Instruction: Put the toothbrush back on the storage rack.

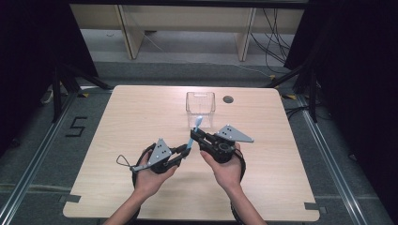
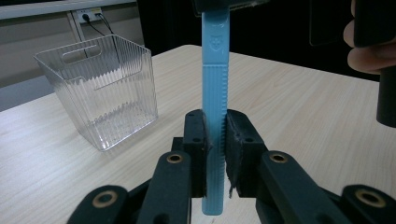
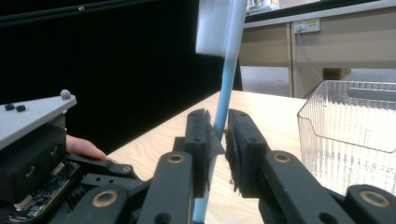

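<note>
- The blue toothbrush (image 1: 192,136) is off the surface (image 1: 117,122), held in the air between the two hands near the middle of the surface, a little toward the person's edge.
- The left tongs (image 2: 215,135) are clamped on the ribbed lower part of the handle; in the left gripper view the jaws press it from both sides and a short end of the handle sticks out below them.
- The right tongs (image 3: 219,135) have their jaws around the same handle farther up, toward the white bristle head (image 3: 219,28). In the right gripper view the jaws sit tight against the stem on both sides, so I judge them shut on it, perhaps less firmly than the left.
- With both tongs on one thin handle, this looks like a handover: one pair steadies the brush while the other takes a new hold, so that it does not swing or slip.
- The brush runs from the left tongs up past the right tongs, head end pointing toward the far edge.
- The clear ribbed bin (image 1: 200,109) stands upright and empty near the far edge, just beyond the brush head. It is open at the top, and the likely place to drop the brush.
- The right tongs are nearer the bin, which would fit their carrying the brush there.
</note>
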### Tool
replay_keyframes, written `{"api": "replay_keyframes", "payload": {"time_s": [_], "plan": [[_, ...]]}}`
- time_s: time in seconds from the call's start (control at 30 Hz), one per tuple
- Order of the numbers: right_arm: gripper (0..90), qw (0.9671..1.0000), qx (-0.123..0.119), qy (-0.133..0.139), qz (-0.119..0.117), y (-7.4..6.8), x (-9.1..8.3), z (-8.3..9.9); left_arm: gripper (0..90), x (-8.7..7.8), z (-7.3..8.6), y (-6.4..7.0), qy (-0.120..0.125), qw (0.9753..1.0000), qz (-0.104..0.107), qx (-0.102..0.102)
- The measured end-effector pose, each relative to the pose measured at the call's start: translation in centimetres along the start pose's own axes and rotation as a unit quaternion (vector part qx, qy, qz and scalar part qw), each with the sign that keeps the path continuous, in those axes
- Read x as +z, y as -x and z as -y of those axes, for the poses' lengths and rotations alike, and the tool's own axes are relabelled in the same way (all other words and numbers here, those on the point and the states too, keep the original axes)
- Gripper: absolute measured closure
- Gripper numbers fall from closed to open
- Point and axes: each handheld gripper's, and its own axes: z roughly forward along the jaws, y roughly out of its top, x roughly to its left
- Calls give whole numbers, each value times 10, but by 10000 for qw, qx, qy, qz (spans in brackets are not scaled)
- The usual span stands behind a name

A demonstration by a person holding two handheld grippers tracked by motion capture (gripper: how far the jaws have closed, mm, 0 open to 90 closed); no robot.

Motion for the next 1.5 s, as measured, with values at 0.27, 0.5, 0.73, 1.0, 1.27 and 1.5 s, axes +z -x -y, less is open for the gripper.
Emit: {"api": "replay_keyframes", "payload": {"time_s": [0.27,0.5,0.73,1.0,1.27,1.5], "plan": [[839,10000,-22,7,-11,0,0,0,783,2,-2,2,-70,10000,9,5],[858,9988,-432,-151,143,-3,-1,-4,704,6,-2,6,-166,9995,20,272],[858,9945,-918,-200,462,-1,-4,-8,613,-1,0,5,-278,9985,-112,461],[858,9937,-912,-146,636,11,-8,-12,434,-23,12,-12,-471,9973,-513,212],[858,9929,-839,-98,837,22,-12,-17,323,-44,28,-27,-425,9955,-853,16],[857,9924,-757,4,966,31,-16,-25,319,-57,35,-38,-442,9932,-1077,-13]]}}
